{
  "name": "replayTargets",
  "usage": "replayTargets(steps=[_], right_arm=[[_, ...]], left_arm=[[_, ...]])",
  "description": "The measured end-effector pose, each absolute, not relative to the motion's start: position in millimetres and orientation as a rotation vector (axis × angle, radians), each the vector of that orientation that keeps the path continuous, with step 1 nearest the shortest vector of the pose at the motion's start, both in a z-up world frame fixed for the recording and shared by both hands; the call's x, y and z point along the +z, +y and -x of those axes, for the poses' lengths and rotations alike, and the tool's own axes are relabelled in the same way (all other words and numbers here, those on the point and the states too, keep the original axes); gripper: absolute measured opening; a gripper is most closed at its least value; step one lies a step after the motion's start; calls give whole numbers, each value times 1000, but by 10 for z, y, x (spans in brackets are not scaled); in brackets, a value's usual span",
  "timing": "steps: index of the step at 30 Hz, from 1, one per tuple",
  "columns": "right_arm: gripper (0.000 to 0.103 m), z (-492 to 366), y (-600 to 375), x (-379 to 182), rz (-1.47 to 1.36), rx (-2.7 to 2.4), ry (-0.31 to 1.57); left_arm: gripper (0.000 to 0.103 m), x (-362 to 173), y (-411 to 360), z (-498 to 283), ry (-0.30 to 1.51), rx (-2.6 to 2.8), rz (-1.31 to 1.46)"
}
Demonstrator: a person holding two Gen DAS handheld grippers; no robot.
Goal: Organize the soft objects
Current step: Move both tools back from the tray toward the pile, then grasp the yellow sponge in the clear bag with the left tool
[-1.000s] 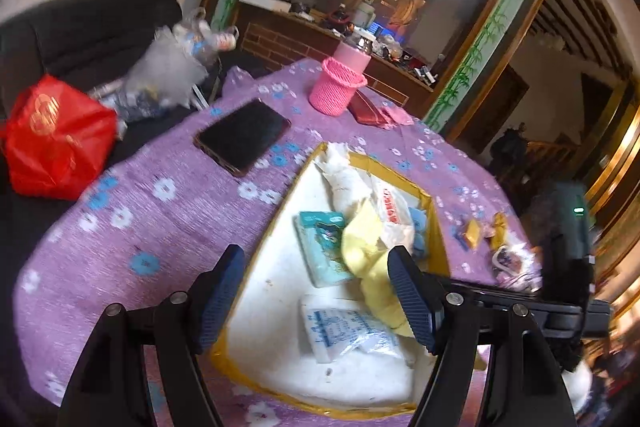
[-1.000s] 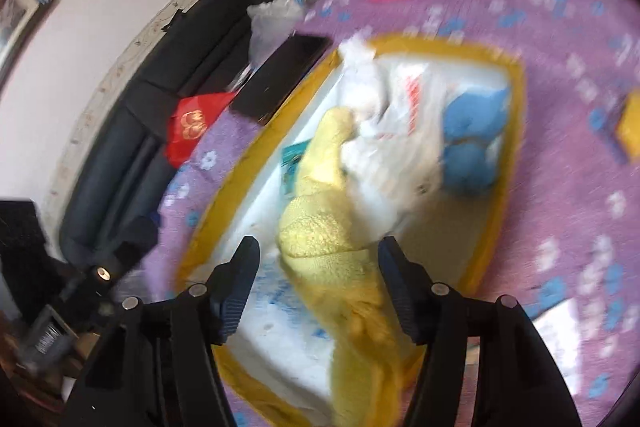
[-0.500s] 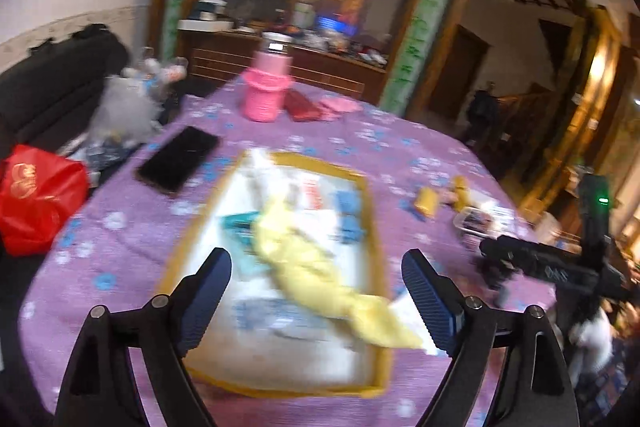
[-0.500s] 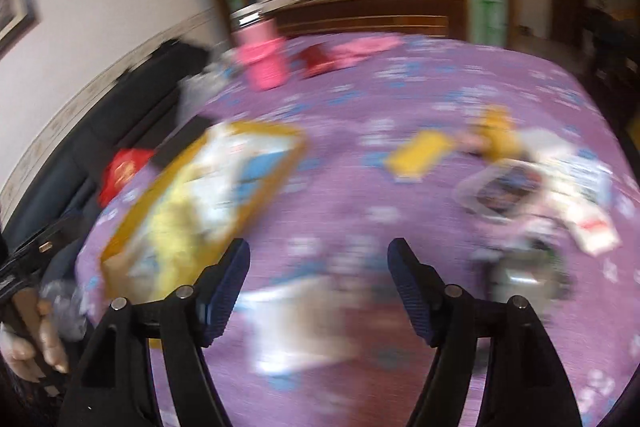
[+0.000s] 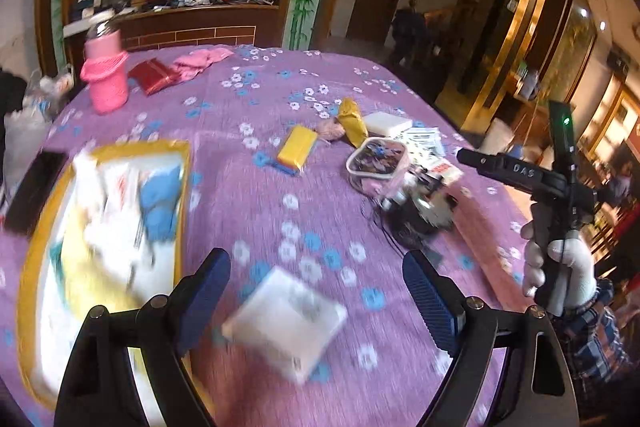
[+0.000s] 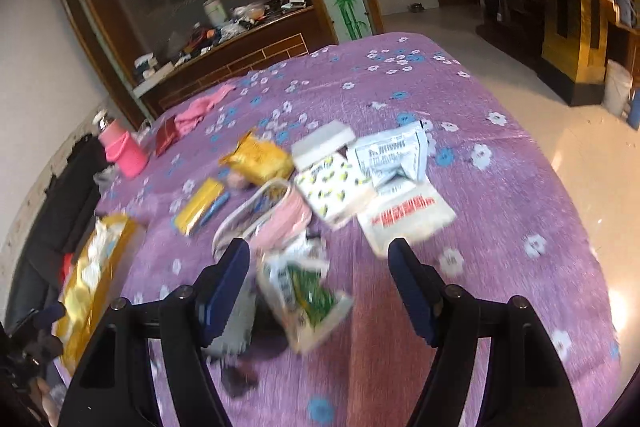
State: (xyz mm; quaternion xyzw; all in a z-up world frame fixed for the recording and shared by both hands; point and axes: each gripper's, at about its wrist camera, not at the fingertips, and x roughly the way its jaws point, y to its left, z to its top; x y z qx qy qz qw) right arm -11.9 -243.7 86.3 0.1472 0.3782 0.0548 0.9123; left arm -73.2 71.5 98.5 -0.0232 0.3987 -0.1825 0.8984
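Purple flowered tablecloth (image 5: pixel 256 219) covers the whole table, w/ most stuff on it blurred. Yellow-rimmed tray (image 5: pixel 182 163) sits at the left side in the left wrist view, far left (image 6: pixel 120 227) in the right wrist view, already loaded w/ soft things: a yellow cloth (image 5: pixel 86 267), white packets, a blue bundle (image 5: pixel 160 203). Black phone (image 5: pixel 32 191) lies just beside the tray's outer edge. Pink cup (image 5: pixel 106 83) stands well apart at the far side, near a red pouch (image 5: pixel 154 77) and a pink cloth (image 5: pixel 204 59). Mid-table is a cluster: gold packet (image 6: pixel 260 157), yellow packet (image 6: pixel 198 205), pink-rimmed container (image 6: pixel 272 215), white box (image 6: pixel 324 143), lemon-print pack (image 6: pixel 336 191), grey pouch (image 6: pixel 394 157), red-print white pack (image 6: pixel 404 215), all touching or just beside each other. Left gripper (image 5: pixel 316 291) has just been opening, tongs spread wide, 0 between the pads; a blurred white packet (image 5: pixel 286 323) lies on the cloth below it. Right gripper (image 6: pixel 320 279) has also just been opening, tongs spread, hanging over a green-and-white packet (image 6: pixel 304 299) that sits between the 2 fingers in view; pads not pressing it. In the left wrist view a white-gloved hand (image 5: pixel 560 271) w/ plaid sleeve grips the right gripper's handle.
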Motion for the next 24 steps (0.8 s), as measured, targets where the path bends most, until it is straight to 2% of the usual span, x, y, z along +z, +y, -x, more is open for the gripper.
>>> replayTargets(steps=[8, 14, 21, 22, 23, 24], right_arm=[[72, -332, -2620, 712, -392, 115, 722], [72, -389, -2878, 491, -488, 95, 787], [73, -356, -2962, 563, -514, 94, 750], [73, -354, -2970, 561, -518, 93, 750], [73, -356, -2976, 561, -518, 91, 750], [73, -360, -2975, 556, -519, 90, 753]], left_arm=[[90, 698, 370, -269, 937, -339, -50], [90, 387, 58, -912, 945, -290, -139], [90, 147, -223, -1126, 940, -271, -284], [88, 128, -256, -1129, 938, -272, -314], [65, 119, -272, -1120, 934, -279, -326], [49, 115, -270, -1106, 950, -297, -318]])
